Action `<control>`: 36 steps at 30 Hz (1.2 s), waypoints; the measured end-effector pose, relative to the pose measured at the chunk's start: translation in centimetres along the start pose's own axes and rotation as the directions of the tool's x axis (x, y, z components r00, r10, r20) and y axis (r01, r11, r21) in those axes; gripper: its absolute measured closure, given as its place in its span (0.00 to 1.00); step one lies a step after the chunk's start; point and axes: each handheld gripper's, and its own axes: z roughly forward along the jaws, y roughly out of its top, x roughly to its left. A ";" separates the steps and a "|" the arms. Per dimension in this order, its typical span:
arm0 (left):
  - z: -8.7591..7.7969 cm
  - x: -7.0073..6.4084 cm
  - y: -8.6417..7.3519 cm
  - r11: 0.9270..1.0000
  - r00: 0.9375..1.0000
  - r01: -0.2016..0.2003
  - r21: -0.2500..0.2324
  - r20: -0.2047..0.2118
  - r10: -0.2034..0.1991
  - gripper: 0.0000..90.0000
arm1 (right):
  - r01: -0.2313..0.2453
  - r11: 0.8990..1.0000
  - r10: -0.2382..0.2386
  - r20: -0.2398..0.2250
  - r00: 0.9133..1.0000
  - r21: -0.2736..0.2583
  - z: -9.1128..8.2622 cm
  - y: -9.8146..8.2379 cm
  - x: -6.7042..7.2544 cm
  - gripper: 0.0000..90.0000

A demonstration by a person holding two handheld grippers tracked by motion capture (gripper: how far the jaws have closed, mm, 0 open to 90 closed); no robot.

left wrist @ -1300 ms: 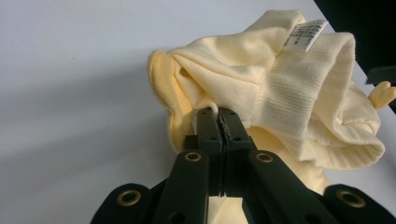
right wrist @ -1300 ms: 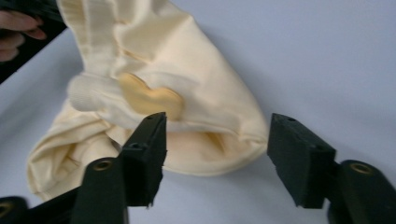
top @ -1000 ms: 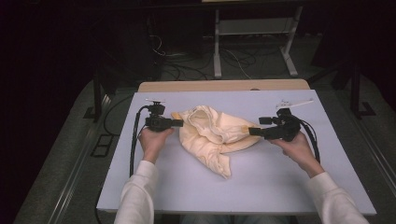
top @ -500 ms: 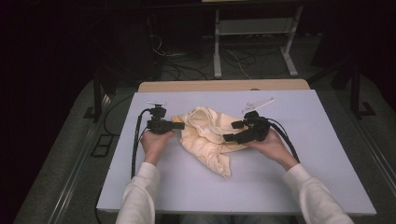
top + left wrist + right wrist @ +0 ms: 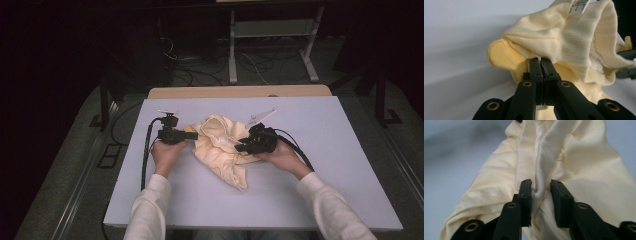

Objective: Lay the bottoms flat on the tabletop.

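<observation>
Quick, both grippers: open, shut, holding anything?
Left gripper: shut on the yellow garment.
Right gripper: jaws just been closing, a ribbed fold between them, a gap left; not yet clamped.

High view: fixed above the person's edge, looking forward and down over the whole table (image 5: 320,200). Each gripper view looks along its own jaws, very close to the yellow cloth (image 5: 574,40) ahead of the fingertips (image 5: 526,187). All three views share that cloth; the gripper views face it from opposite sides.
</observation>
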 end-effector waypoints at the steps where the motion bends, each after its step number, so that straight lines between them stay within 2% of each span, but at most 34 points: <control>1: -0.1 0.0 0.0 1.000 1.000 -0.002 0.001 0.002 0.002 0.97 | -0.006 1.000 0.006 -0.003 1.000 -0.005 -0.3 0.3 -0.2 0.81; 6: -0.6 0.3 0.5 1.000 1.000 -0.009 0.006 0.004 0.009 0.97 | -0.084 0.994 0.083 -0.011 0.996 -0.064 -2.1 2.1 -2.2 0.82; 7: -0.7 0.2 0.7 1.000 1.000 -0.007 0.003 0.005 0.007 0.97 | -0.106 0.991 0.105 -0.016 0.994 -0.075 -2.5 2.5 -2.7 0.82; 10: -1.1 0.1 1.3 0.999 0.999 -0.034 0.010 0.012 0.034 0.97 | -0.181 0.977 0.179 -0.031 0.983 -0.113 -3.6 3.7 -4.7 0.82; 14: -1.4 -0.1 2.5 0.998 0.999 -0.055 0.022 0.006 0.054 0.97 | -0.274 0.951 0.269 -0.057 0.962 -0.141 -4.5 4.8 -7.4 0.82; 20: -1.1 0.2 4.1 0.996 0.997 -0.081 0.047 0.002 0.081 0.97 | -0.350 0.918 0.353 -0.019 0.935 -0.186 -4.5 5.1 -10.9 0.82; 26: 0.0 0.7 5.3 0.995 0.996 -0.090 0.051 -0.009 0.090 0.97 | -0.429 0.877 0.447 0.041 0.894 -0.219 -3.4 4.1 -13.9 0.82; 29: 0.6 0.8 5.7 0.994 0.994 -0.102 0.038 -0.035 0.104 0.97 | -0.464 0.855 0.489 0.063 0.870 -0.231 -2.7 3.4 -14.9 0.82; 32: 1.3 1.2 5.8 0.995 0.993 -0.101 0.022 -0.068 0.102 0.97 | -0.485 0.847 0.515 0.111 0.850 -0.216 -2.0 2.7 -15.6 0.82; 34: 1.9 1.6 5.7 0.996 0.991 -0.094 0.013 -0.091 0.094 0.97 | -0.503 0.836 0.534 0.115 0.837 -0.218 -1.7 2.3 -15.9 0.79; 35: 2.1 1.7 5.6 0.996 0.991 -0.092 0.010 -0.099 0.092 0.97 | -0.510 0.832 0.541 0.112 0.834 -0.219 -1.5 2.1 -16.0 0.78; 36: 2.4 1.8 5.5 0.996 0.990 -0.092 0.008 -0.108 0.092 0.97 | -0.508 0.834 0.538 0.114 0.835 -0.215 -1.5 1.9 -16.0 0.74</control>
